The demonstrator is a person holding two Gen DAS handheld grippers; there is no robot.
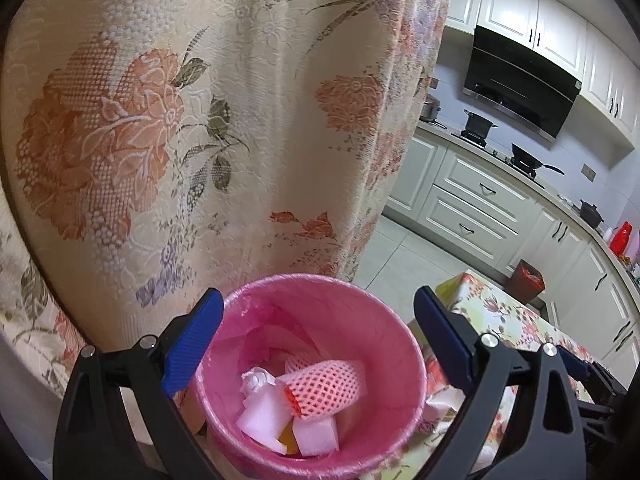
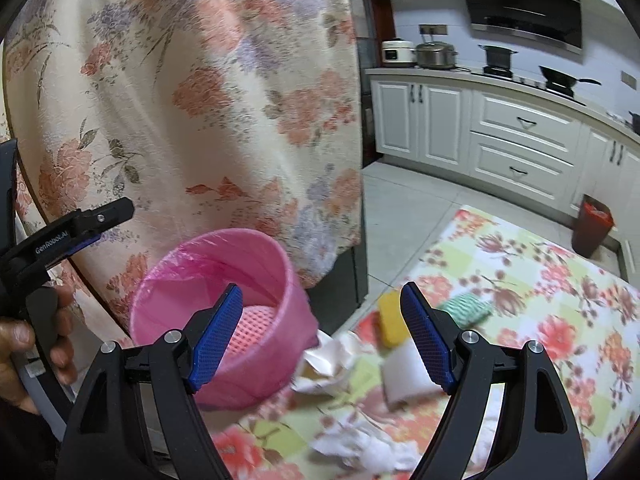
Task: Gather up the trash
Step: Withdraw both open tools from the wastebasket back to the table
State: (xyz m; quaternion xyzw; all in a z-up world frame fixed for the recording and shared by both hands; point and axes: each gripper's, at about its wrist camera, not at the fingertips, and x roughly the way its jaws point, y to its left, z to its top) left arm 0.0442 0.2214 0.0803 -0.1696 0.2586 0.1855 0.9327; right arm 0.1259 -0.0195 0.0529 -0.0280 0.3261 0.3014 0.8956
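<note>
Both claws are hanging spread wide and empty: the left gripper (image 1: 316, 344) is straddling the pink bin (image 1: 312, 376), where a pink foam net (image 1: 324, 384) is lying among white scraps. The right gripper (image 2: 320, 340) is hovering over the floral tablecloth (image 2: 540, 300), with crumpled paper (image 2: 332, 364), a white block (image 2: 404, 376) and a yellow sponge (image 2: 390, 320) sitting beside the bin.

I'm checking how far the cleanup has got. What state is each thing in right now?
left gripper: open, empty, jaws either side of the bin
right gripper: open, empty
pink bin: upright, lined, partly filled
pink foam net: inside the bin
crumpled paper: on the table beside the bin
white foam block: on the table
yellow sponge: on the table
green net: on the table
</note>
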